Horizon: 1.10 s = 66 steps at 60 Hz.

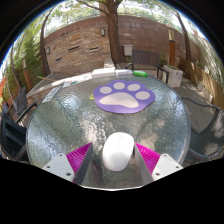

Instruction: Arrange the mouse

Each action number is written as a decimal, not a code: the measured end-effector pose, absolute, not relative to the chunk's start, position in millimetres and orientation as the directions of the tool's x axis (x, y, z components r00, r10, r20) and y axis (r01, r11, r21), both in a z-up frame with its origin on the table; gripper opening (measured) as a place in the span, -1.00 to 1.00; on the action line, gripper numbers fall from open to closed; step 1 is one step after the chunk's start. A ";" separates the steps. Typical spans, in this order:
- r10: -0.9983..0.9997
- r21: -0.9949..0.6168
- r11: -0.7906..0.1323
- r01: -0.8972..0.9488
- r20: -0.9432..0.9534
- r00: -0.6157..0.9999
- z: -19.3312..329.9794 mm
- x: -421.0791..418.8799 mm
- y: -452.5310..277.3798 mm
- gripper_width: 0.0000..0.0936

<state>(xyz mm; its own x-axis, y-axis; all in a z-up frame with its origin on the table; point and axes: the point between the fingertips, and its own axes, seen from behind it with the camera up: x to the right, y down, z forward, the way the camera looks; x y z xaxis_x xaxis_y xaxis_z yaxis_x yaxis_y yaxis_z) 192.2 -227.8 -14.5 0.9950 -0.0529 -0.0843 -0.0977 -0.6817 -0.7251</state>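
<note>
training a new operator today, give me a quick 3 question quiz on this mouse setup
1. True or false: the white mouse lies between the fingers of the tongs.
2. What shape is the purple mouse pad beyond the mouse: (a) star, (b) paw print, (c) square?
3. Fill in: the mouse and pad rest on a round ____ table.

Key: 1 true, with a gap at either side, so the tongs are open. 2 b. 3 glass.

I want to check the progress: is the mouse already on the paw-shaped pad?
No, the mouse lies on the glass table between the gripper fingers, apart from the pad beyond it.
</note>
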 end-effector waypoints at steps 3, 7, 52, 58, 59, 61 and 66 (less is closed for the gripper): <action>-0.044 -0.723 -0.686 -0.075 -0.061 0.997 -16.4 190.1 -219.4 0.69; -0.041 -0.721 -0.693 -0.018 0.014 0.999 -19.1 197.0 -212.8 0.40; 0.048 -0.890 -0.455 0.016 -0.006 0.999 212.8 165.3 -115.5 -0.21; 0.011 -0.906 -0.422 -0.028 -0.036 0.999 220.3 191.9 -46.5 -0.21; 0.002 -0.906 -0.421 -0.034 -0.038 0.999 215.9 197.7 -35.4 -0.21; -0.010 -0.902 -0.430 -0.041 -0.041 0.999 203.0 207.6 -17.1 -0.21; -0.043 -0.868 -0.491 -0.070 -0.056 0.997 153.8 228.6 25.4 -0.19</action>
<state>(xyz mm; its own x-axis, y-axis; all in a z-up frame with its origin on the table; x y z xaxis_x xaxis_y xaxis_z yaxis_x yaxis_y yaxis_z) 228.6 25.4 153.8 0.9975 -0.0433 -0.0560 -0.0701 -0.4908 -0.8684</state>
